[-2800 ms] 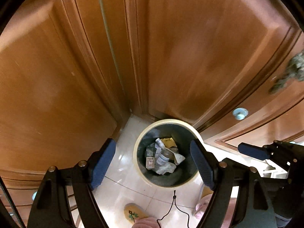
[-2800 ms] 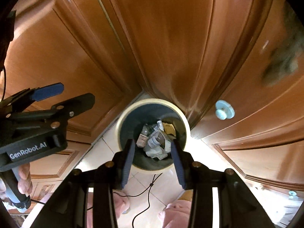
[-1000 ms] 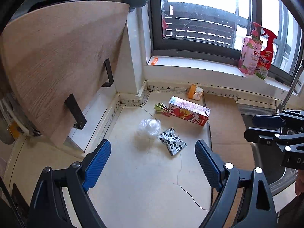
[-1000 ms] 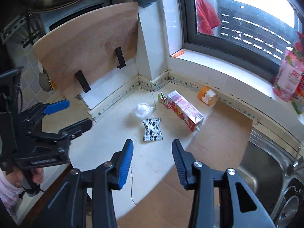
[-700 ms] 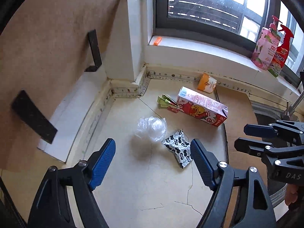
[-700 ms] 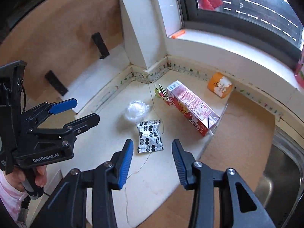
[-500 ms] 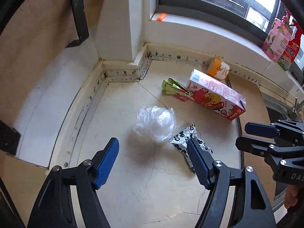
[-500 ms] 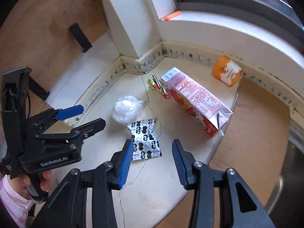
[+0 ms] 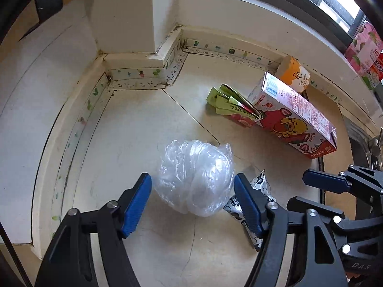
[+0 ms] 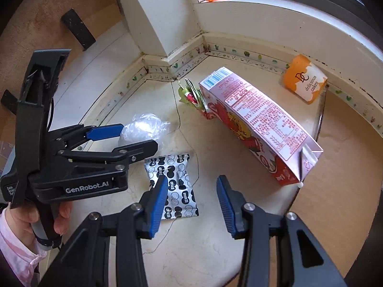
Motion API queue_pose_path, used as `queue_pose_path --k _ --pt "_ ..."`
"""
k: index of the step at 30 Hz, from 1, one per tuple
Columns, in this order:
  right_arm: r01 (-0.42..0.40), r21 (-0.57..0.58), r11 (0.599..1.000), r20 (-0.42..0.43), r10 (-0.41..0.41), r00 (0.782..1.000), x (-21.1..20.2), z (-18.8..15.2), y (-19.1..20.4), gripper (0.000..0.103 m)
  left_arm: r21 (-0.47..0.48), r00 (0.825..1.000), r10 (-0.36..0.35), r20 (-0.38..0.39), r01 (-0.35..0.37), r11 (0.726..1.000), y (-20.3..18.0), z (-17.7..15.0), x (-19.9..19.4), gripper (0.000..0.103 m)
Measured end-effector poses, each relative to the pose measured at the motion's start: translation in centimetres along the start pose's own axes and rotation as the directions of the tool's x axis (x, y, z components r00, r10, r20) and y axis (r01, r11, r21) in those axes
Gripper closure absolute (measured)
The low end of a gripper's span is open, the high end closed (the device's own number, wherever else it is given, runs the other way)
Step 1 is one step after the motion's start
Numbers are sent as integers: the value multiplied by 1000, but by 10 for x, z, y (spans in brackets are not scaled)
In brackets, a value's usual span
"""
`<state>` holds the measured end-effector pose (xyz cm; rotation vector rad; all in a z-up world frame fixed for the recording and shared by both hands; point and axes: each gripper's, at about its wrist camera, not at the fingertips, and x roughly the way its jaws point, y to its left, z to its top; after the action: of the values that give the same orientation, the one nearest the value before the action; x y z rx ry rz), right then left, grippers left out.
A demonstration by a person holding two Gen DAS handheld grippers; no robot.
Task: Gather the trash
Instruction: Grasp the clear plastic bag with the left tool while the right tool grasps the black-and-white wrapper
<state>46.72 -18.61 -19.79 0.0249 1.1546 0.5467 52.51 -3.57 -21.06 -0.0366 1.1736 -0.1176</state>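
The left hand-held gripper (image 9: 192,203) is pointing steeply down at a crumpled ball of clear plastic wrap (image 9: 196,175) lying on the pale desk (image 9: 134,129). Its blue pads (image 9: 136,202) are closing in on either side of the ball; the right pad looks to be just at the plastic's edge, the left one not quite touching, so the wrap is sitting between the jaws but not yet squeezed. From the right wrist view the same left hand-held gripper (image 10: 135,137) is showing side-on, held by a hand (image 10: 31,217) in a pink sleeve (image 10: 14,260), with the plastic ball (image 10: 143,129) at its tips.

The right hand-held gripper (image 10: 190,198) is hovering over the desk with its jaws a modest way apart and nothing between them. Its left pad is overlapping the edge of a black-and-white patterned snack wrapper (image 10: 176,184) in the picture, but I cannot tell whether it is touching. That wrapper is lying flat, just beside the plastic ball.

Further back, a pink milk carton (image 10: 258,124) with a cartoon bear is lying on its side, and a crushed green-and-red drink pouch (image 10: 191,95) is resting against its far end. An orange cake wrapper (image 10: 305,82) is leaning at the foot of the wall by the window sill, well apart from both grippers. A brown cardboard sheet (image 10: 335,191) is covering the desk to the right of the carton.
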Motion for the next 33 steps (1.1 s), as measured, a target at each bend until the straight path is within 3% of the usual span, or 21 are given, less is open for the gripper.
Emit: queue_pose_path --k 3,8,16,25,33 --pt "-9 -8 1000 -11 9 1000 2 1 0 60 -17 1000 -17 6 17 1000 3 -1 0 55" --pt "-19 -23 1000 -41 18 999 14 3 6 60 -39 999 -34 34 35 999 11 -8 -14 60" --pt "-25 -8 1000 -62 24 998 36 8 18 60 11 999 -14 39 13 1000 18 -46 -39 62" --pt "-92 -4 996 -71 92 993 37 6 40 60 -61 997 -42 71 47 997 36 -64 -61 62" --pt "-15 -102 995 -65 8 998 40 -4 62 56 -67 995 -56 80 62 996 41 -79 -77 62"
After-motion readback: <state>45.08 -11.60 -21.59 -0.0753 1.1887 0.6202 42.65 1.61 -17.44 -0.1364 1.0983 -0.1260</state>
